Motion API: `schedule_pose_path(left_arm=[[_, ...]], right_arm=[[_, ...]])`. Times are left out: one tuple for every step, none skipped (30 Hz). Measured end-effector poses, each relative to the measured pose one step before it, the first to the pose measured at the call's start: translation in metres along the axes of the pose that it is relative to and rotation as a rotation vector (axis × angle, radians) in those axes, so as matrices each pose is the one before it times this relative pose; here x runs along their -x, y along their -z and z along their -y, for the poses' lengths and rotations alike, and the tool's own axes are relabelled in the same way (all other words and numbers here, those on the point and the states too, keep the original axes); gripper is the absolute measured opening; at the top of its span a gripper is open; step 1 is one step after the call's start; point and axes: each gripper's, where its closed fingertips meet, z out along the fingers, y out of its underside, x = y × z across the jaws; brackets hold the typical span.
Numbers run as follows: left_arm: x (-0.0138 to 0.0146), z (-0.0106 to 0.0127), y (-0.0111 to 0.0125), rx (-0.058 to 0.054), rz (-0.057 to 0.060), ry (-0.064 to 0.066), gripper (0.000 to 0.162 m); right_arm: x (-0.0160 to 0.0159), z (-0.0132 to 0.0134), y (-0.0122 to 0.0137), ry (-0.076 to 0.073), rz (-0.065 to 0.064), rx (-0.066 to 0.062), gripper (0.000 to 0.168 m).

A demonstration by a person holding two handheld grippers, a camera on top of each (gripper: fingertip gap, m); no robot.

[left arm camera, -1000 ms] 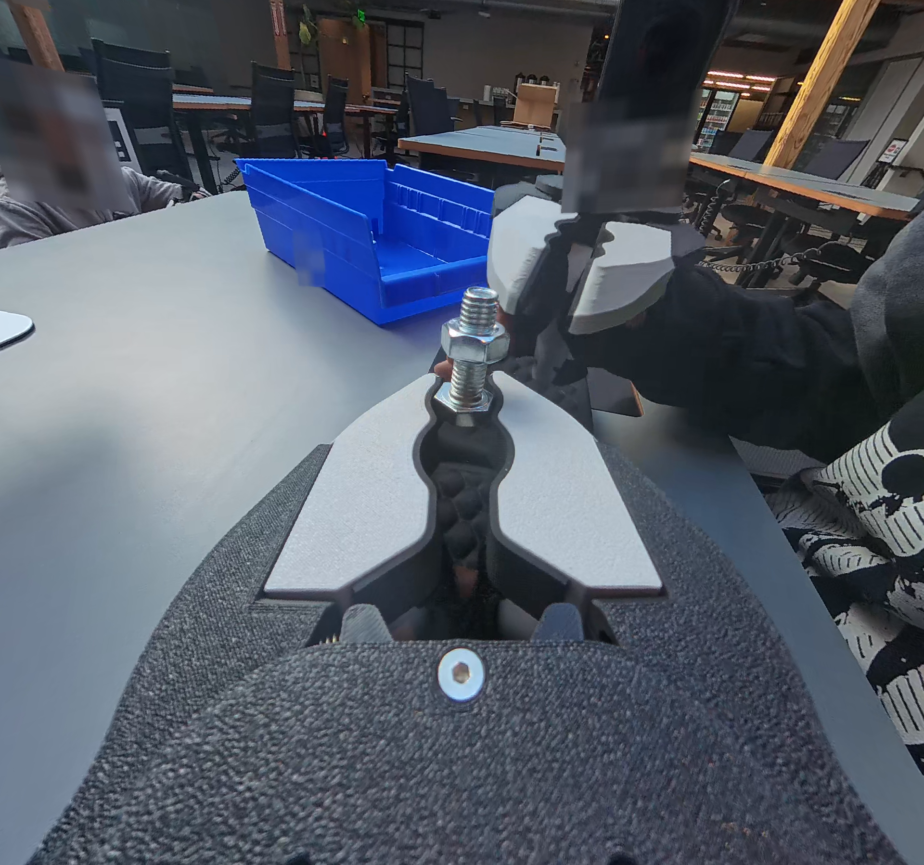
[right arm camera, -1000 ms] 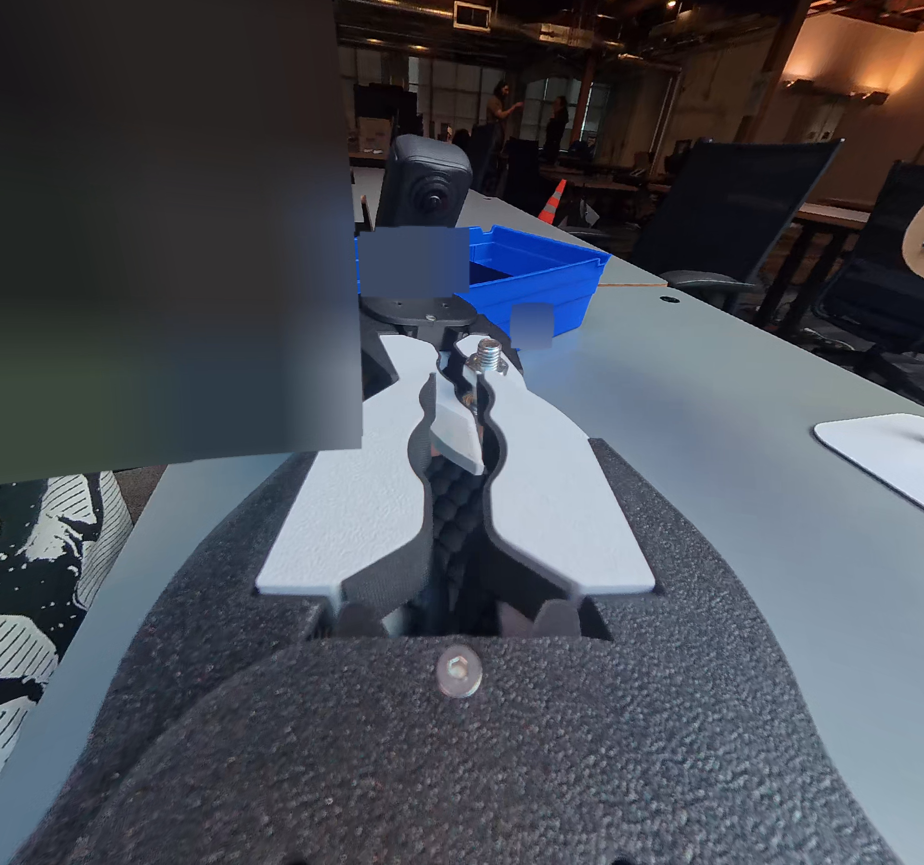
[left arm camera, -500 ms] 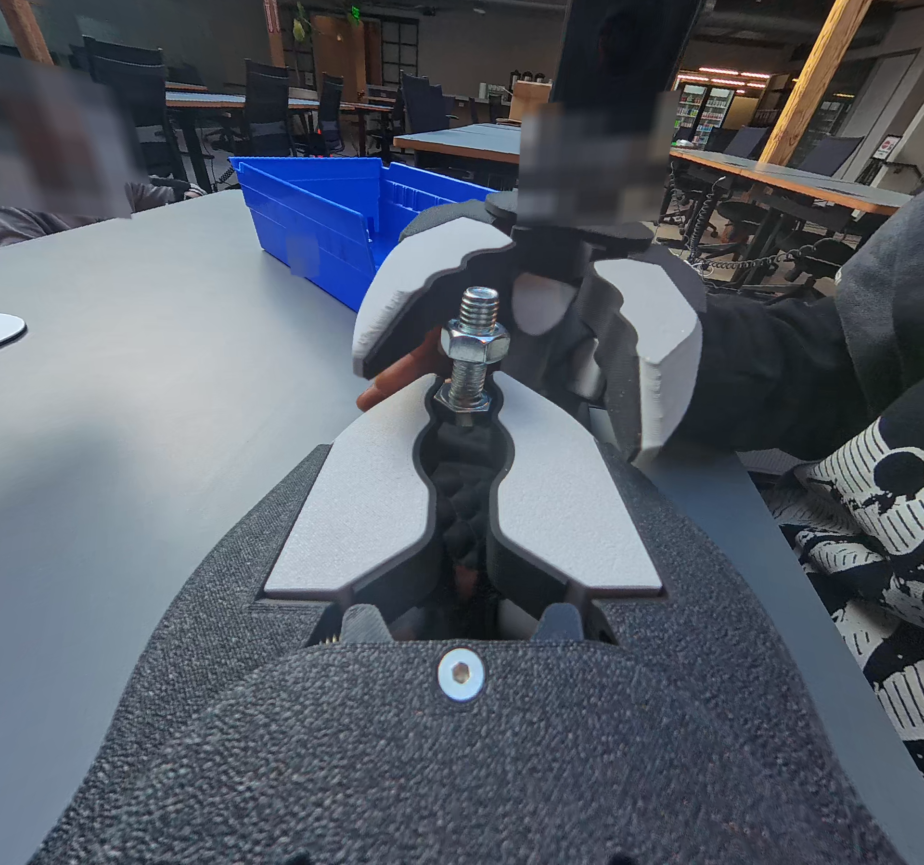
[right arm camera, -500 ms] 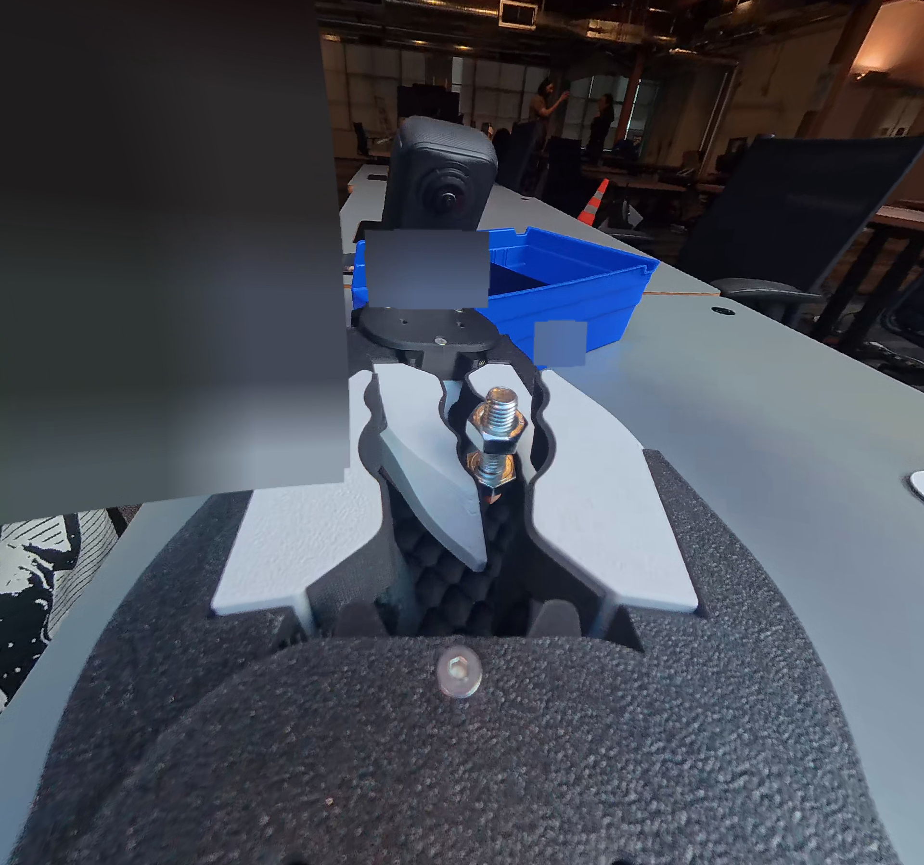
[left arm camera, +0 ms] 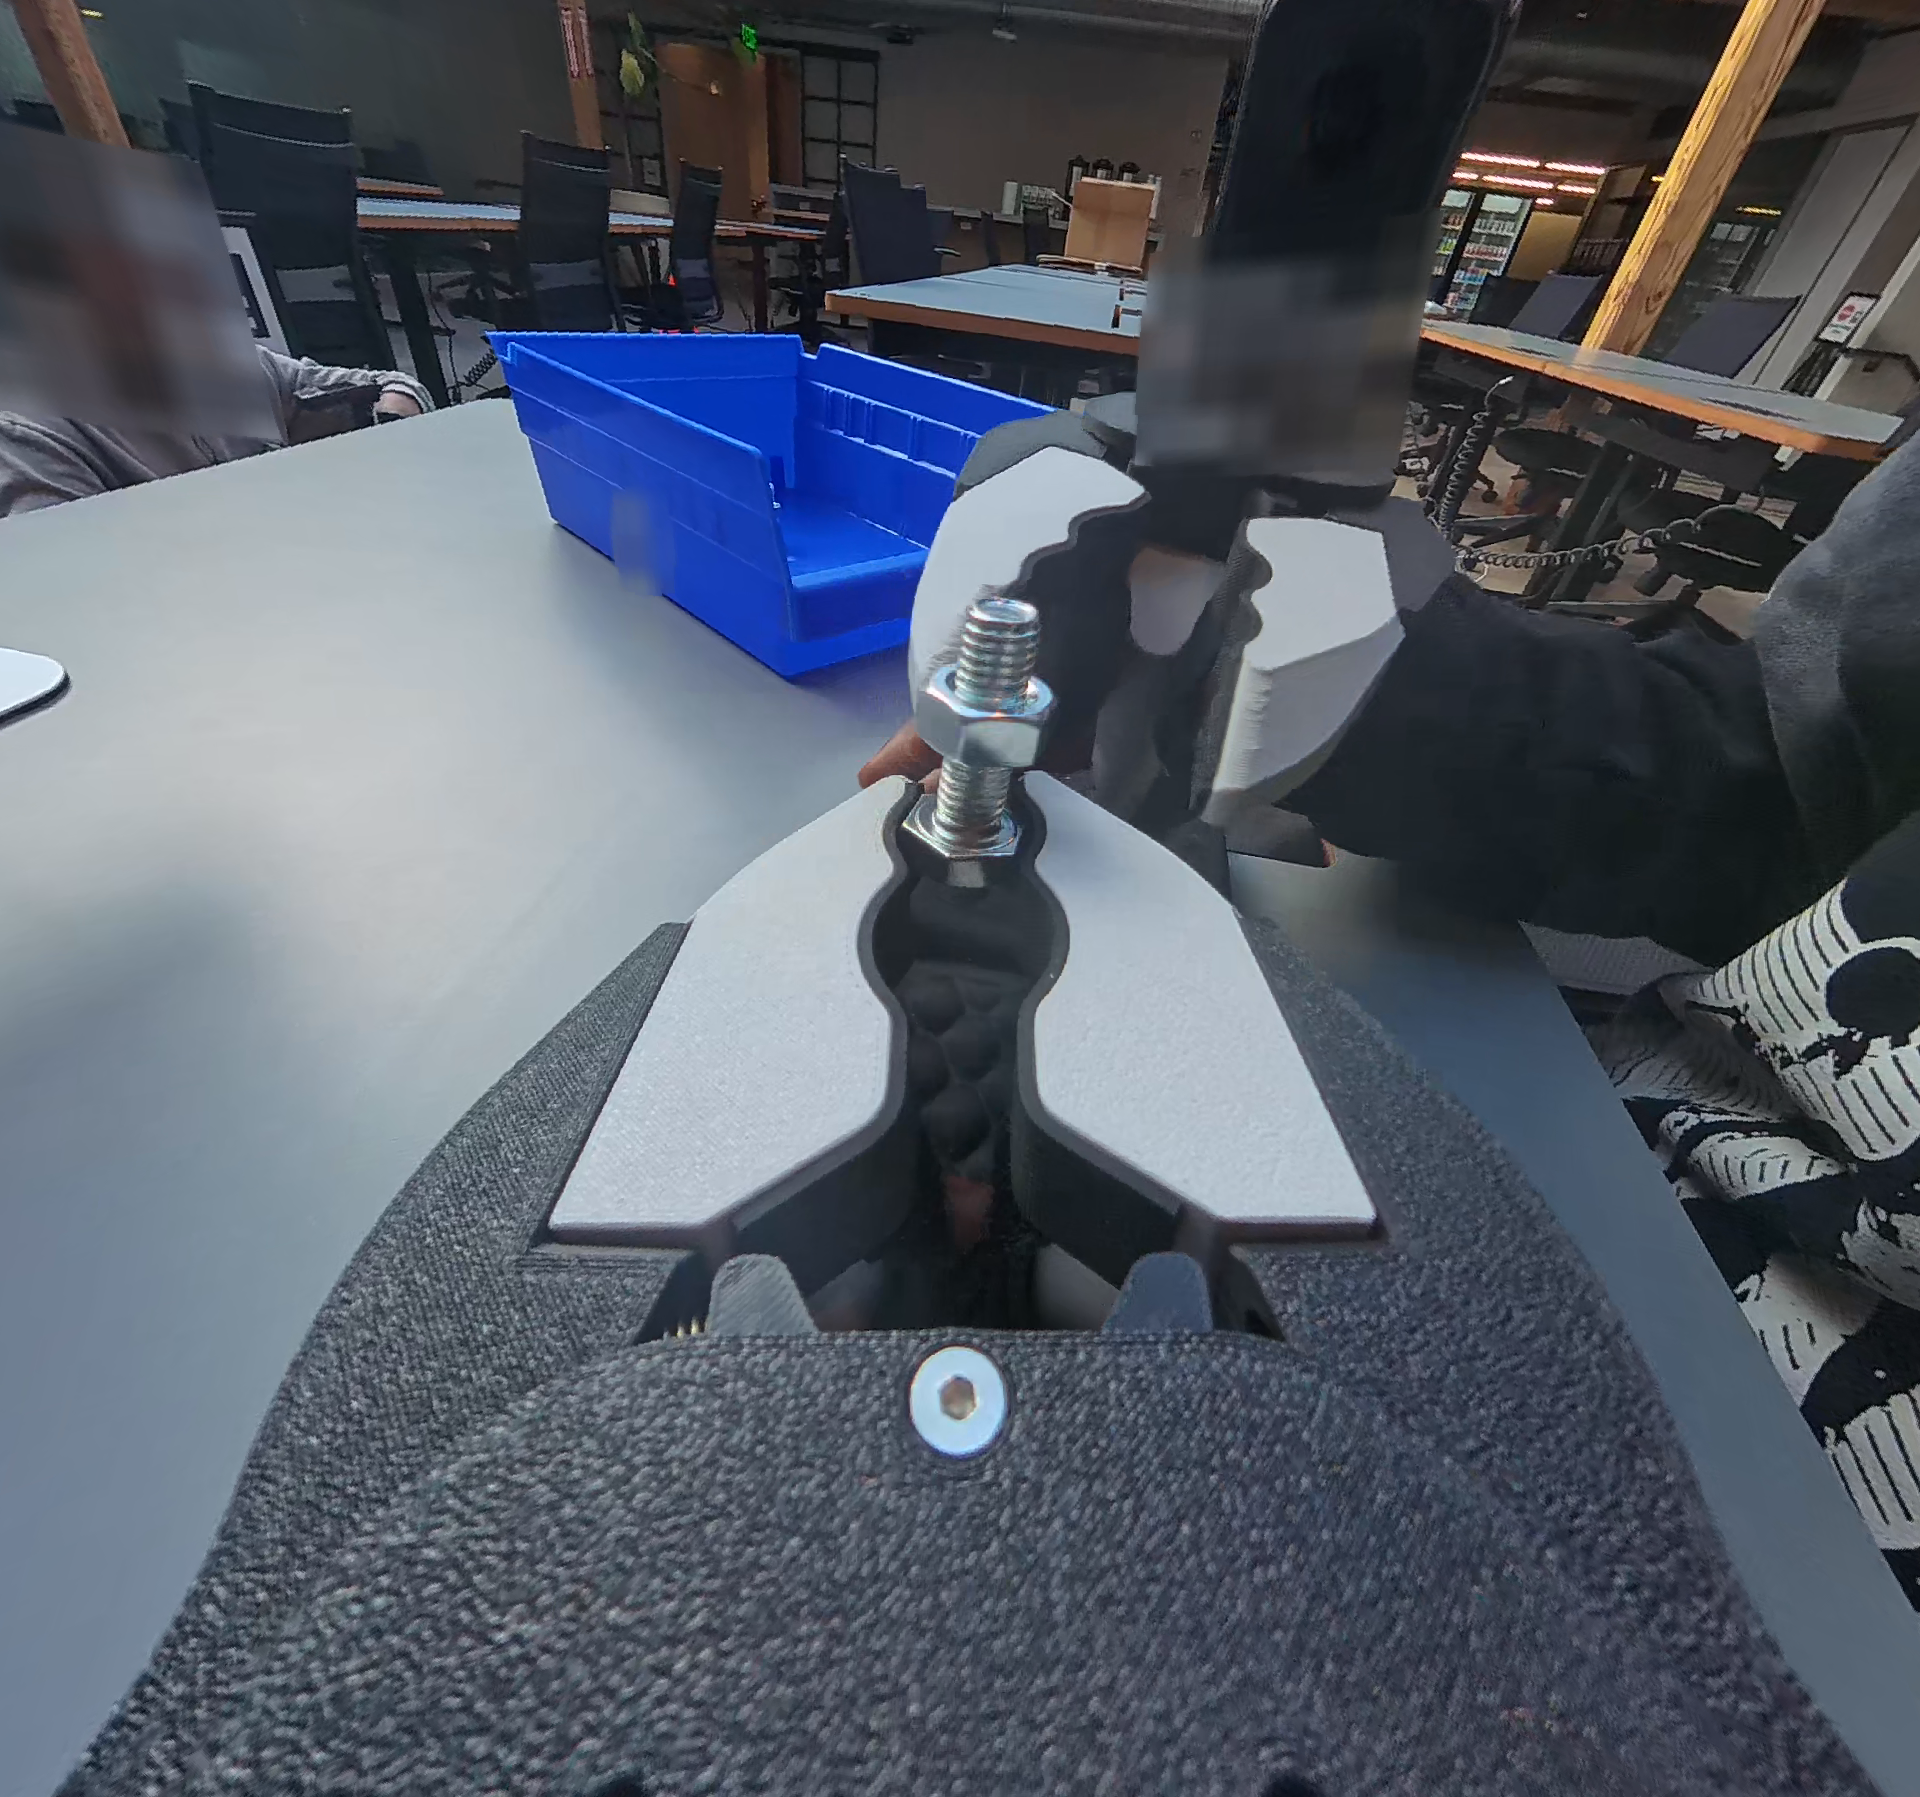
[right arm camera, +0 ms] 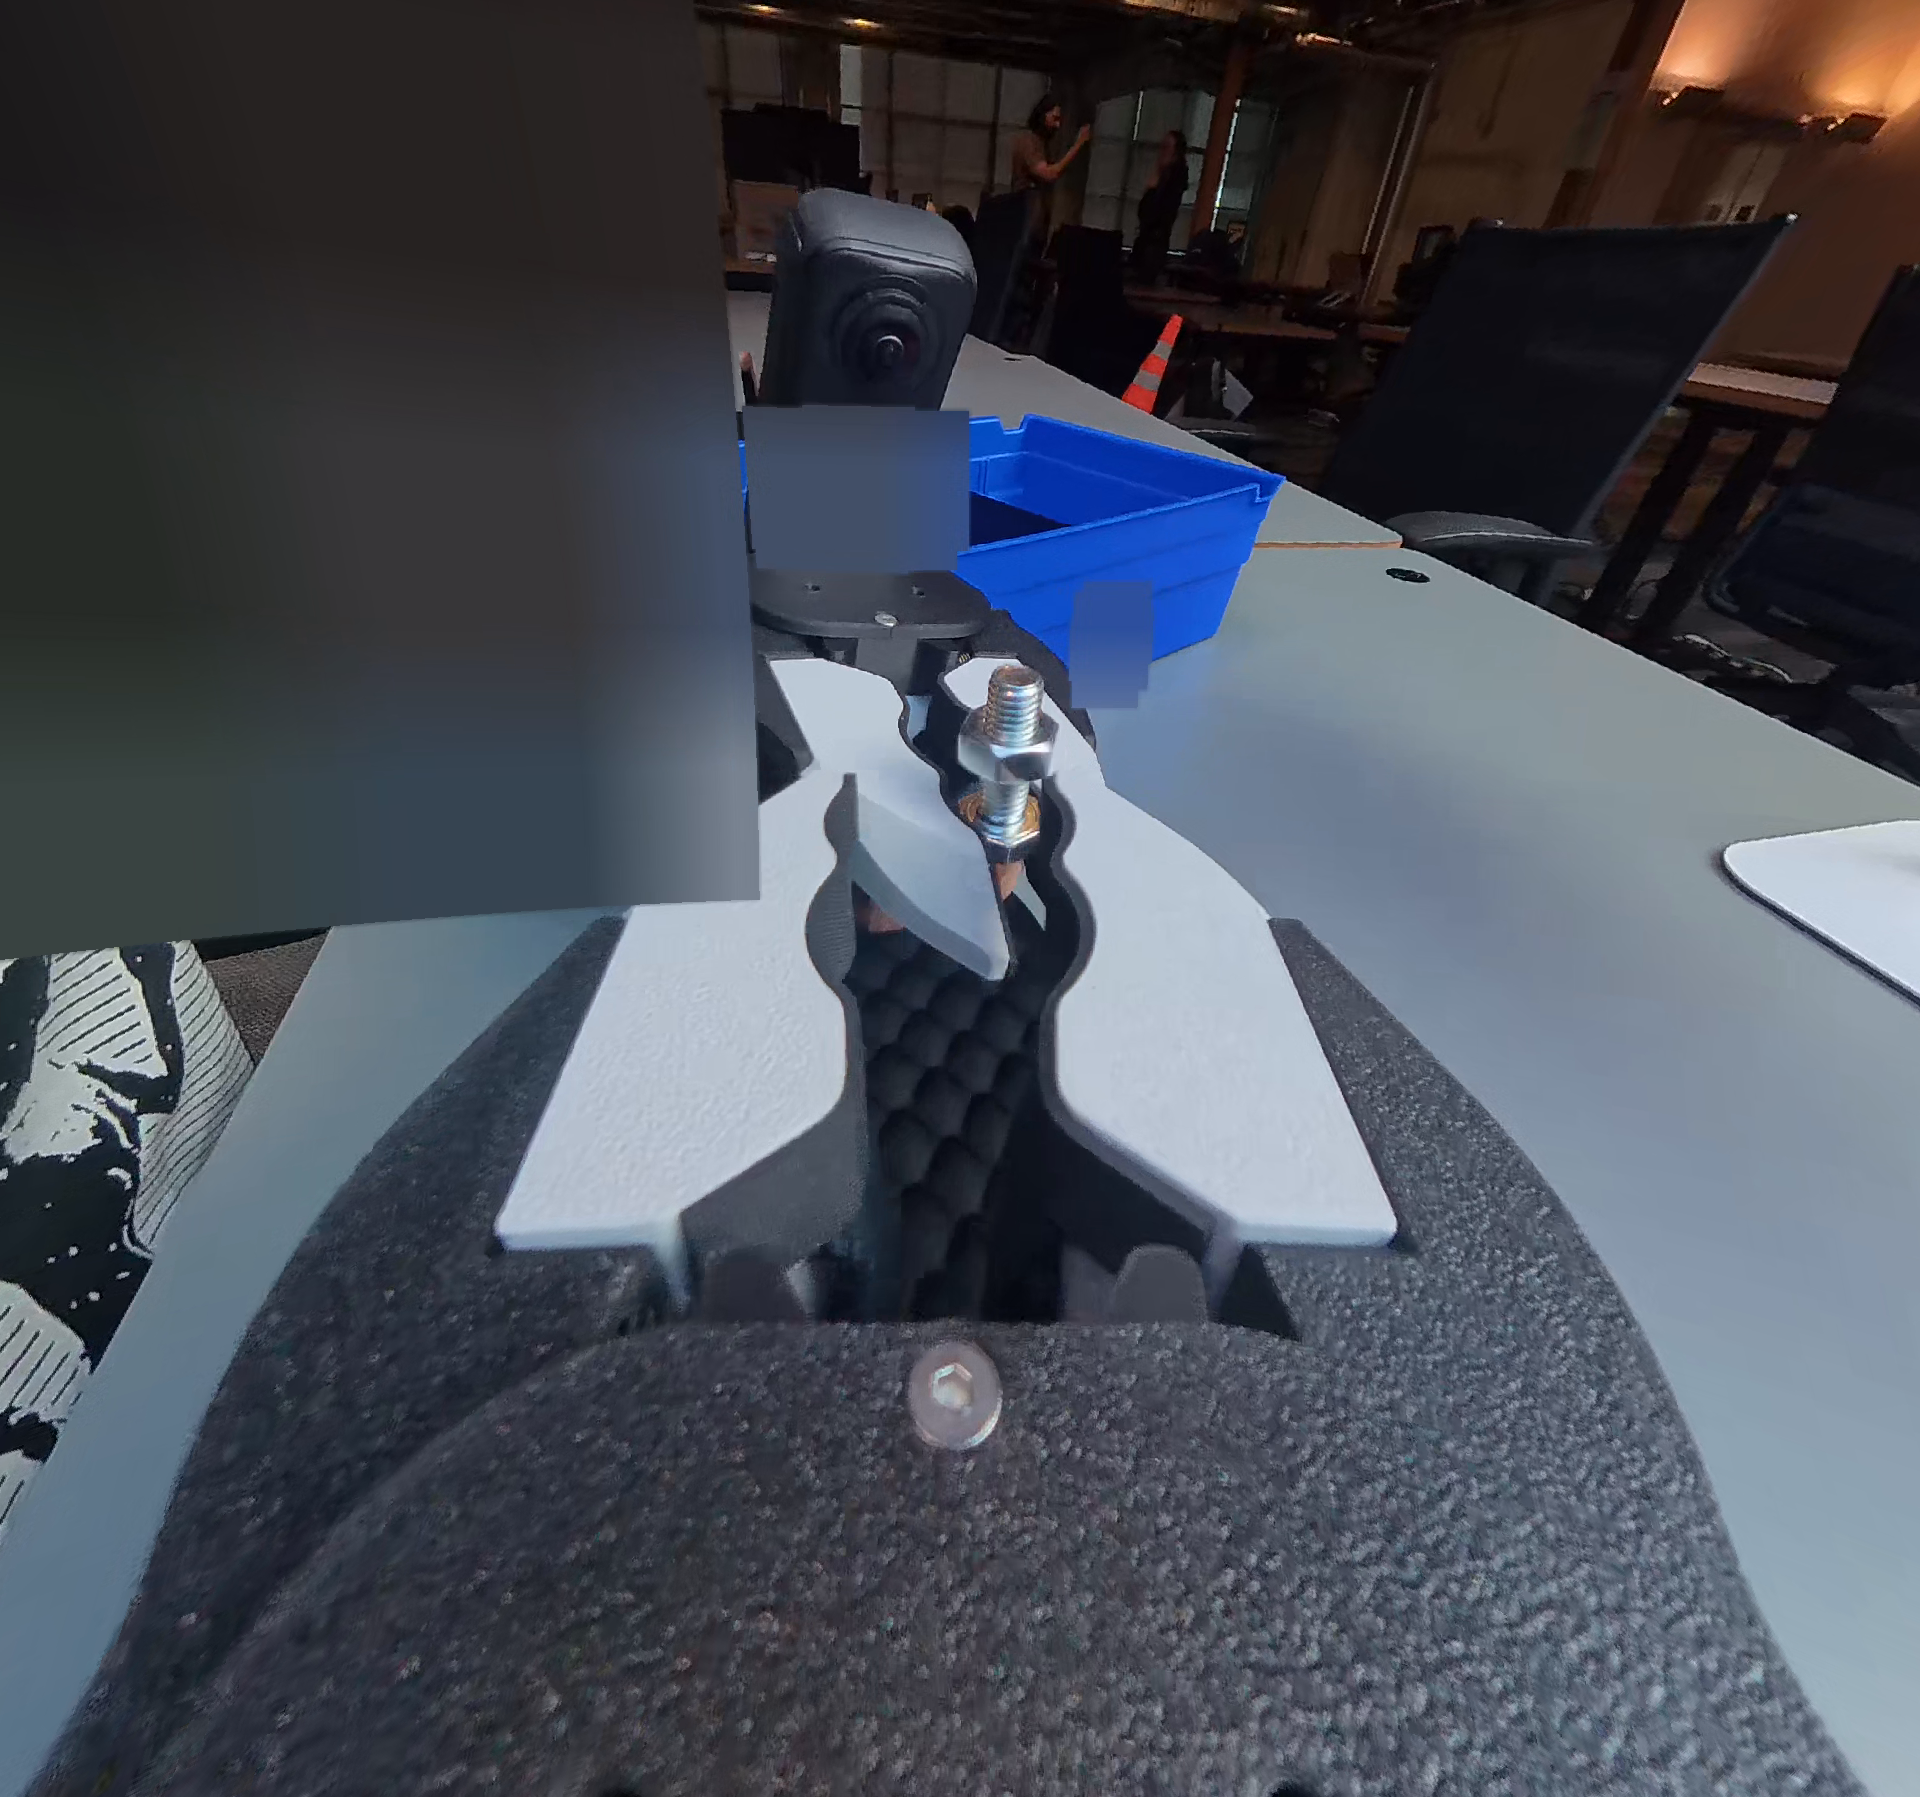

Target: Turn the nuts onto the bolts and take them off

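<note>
Since half a second ago, the right gripper (left arm camera: 1153, 667) has drawn slightly back from the hex nut (left arm camera: 985, 721), fingers spread. Nearest, the left gripper (left arm camera: 966, 838) clenches the upright bolt (left arm camera: 992, 651) by its head. Beyond sits a blue bin (left arm camera: 665, 459) on the grey table (left arm camera: 312, 708).

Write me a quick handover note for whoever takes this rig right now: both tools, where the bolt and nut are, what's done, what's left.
Left tool: shut on the bolt at its head, threads pointing up.
Right tool: open, its fingers either side of the bolt, not clamped on anything.
Nut: threaded partway down the bolt, several threads bare above it.
Blue bin: on the grey table beyond the tools; what it holds cannot be seen.
Done: nut is started on the threads.
Left: close the right tool on the nut and turn it, on or off as the cycle requires.
</note>
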Motion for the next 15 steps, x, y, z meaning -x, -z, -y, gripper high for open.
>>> schedule_pose_path(left_arm=[[0.00024,0.00002,-0.00001,-0.0002,0.0019,0.0000,0.016],[0.00029,0.00007,0.00007,-0.0010,0.0003,0.0033,0.016],[0.00045,0.00022,0.00017,-0.0014,0.0007,0.0025,0.016],[0.00003,0.00012,0.00006,-0.0009,-0.0001,0.0003,0.015],[-0.00005,-0.00009,-0.00002,0.0006,0.0004,-0.0013,0.016],[-0.00017,-0.00024,-0.00019,0.0017,0.0002,-0.0017,0.016],[-0.00019,-0.00012,-0.00025,0.0017,-0.0007,-0.0016,0.016],[-0.00019,-0.00015,-0.00007,0.0011,-0.0008,-0.0010,0.016],[-0.00002,-0.00007,-0.00008,0.0006,0.0000,-0.0007,0.016],[-0.00005,-0.00010,-0.00013,0.0009,-0.0009,-0.0001,0.016],[-0.00010,-0.00010,-0.00007,0.0008,-0.0004,-0.0003,0.016],[0.00000,-0.00008,-0.00002,0.0005,0.0008,-0.0012,0.016],[-0.00020,-0.00017,-0.00010,0.0012,-0.0005,-0.0017,0.015],[-0.00016,-0.00009,-0.00017,0.0014,-0.0004,-0.0018,0.016],[0.00004,-0.00017,-0.00019,0.0013,0.0012,-0.0016,0.015]], right_arm=[[0.00207,-0.00025,0.00419,0.0034,0.0113,0.0028,0.021],[0.00288,0.00065,0.00407,0.0003,0.0162,-0.0004,0.013],[0.00150,0.00089,0.00374,0.0004,0.0071,0.0025,0.010],[0.00085,0.00027,0.00368,0.0082,0.0036,0.0126,0.008],[-0.00004,-0.00020,0.00358,0.0168,0.0014,0.0229,0.008],[-0.00096,0.00012,0.00318,0.0243,-0.0025,0.0290,0.008],[-0.00121,0.00083,0.00274,0.0323,0.0001,0.0325,0.009],[-0.00049,0.00153,0.00210,0.0388,0.0109,0.0375,0.010],[-0.00068,0.00163,0.00155,0.0427,0.0169,0.0472,0.011],[-0.00146,0.00143,0.00095,0.0468,0.0202,0.0573,0.013],[-0.00129,0.00123,0.00056,0.0510,0.0296,0.0641,0.015],[-0.00113,0.00121,0.00042,0.0528,0.0398,0.0671,0.016],[-0.00157,0.00121,0.00031,0.0519,0.0426,0.0664,0.018],[-0.00346,0.00141,0.00016,0.0503,0.0355,0.0624,0.019],[-0.00363,0.00157,-0.00029,0.0447,0.0385,0.0551,0.021]])
